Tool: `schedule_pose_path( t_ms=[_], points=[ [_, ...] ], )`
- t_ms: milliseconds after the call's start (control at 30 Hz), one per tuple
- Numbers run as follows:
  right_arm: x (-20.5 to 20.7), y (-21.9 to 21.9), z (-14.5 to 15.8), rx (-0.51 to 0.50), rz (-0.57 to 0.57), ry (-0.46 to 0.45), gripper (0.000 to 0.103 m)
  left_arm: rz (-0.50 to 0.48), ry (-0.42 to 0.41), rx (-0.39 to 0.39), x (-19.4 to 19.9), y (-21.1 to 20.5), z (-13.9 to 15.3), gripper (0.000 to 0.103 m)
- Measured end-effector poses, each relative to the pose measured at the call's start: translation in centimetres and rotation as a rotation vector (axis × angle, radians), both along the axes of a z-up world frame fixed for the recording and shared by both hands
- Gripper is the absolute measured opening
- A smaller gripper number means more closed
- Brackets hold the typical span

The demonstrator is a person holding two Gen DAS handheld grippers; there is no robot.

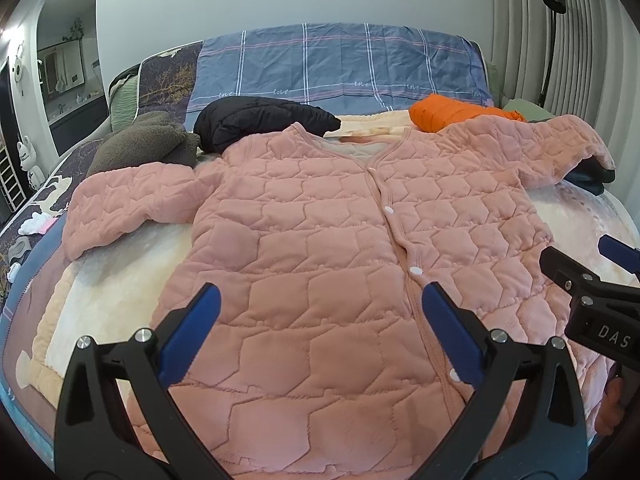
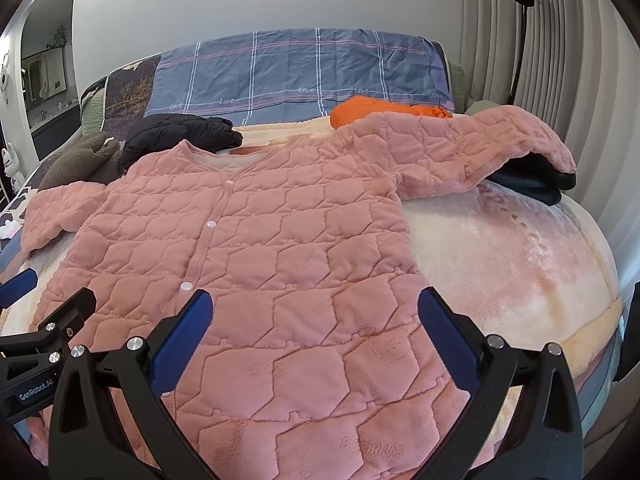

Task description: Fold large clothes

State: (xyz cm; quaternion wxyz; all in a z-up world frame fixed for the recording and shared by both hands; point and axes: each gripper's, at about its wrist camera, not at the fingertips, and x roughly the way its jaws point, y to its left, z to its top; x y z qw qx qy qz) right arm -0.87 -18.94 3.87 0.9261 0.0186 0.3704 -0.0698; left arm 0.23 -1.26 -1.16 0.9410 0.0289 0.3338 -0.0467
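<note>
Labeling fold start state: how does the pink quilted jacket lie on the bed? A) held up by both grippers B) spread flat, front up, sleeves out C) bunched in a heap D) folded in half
B: the pink quilted jacket lies spread flat with its snap placket facing up and both sleeves out, while the left gripper and right gripper are open above it.

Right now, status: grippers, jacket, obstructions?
Left gripper and right gripper open, empty, above the hem. Pink quilted fleece jacket flat, snapped, sleeves spread. One cuff lies over a dark folded garment; black puffer jacket touches the collar.
</note>
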Motion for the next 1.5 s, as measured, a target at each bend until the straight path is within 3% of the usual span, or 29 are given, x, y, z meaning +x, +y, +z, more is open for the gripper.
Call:
schedule_pose_path(
  t_ms=[333,600,1267,1500],
  points=[
    [0.04,0.0,-0.18,-0.003,-0.003,0.004,0.102,-0.002,0.002,-0.003,0.0,0.07,-0.13,0.101],
    [0.26,0.25,-0.41,-0.008,-0.002,0.007,0.102,-0.017,0.007,-0.048,0.26,0.78,-0.69,0.101],
    [0.35,0.38,-0.57,-0.007,-0.003,0.012,0.102,-0.018,0.006,-0.053,0.15,0.81,-0.58,0.101],
    [0.32,0.42,-0.6,-0.008,-0.003,0.009,0.102,0.0,-0.008,-0.022,0.03,0.65,-0.32,0.101]
  ],
)
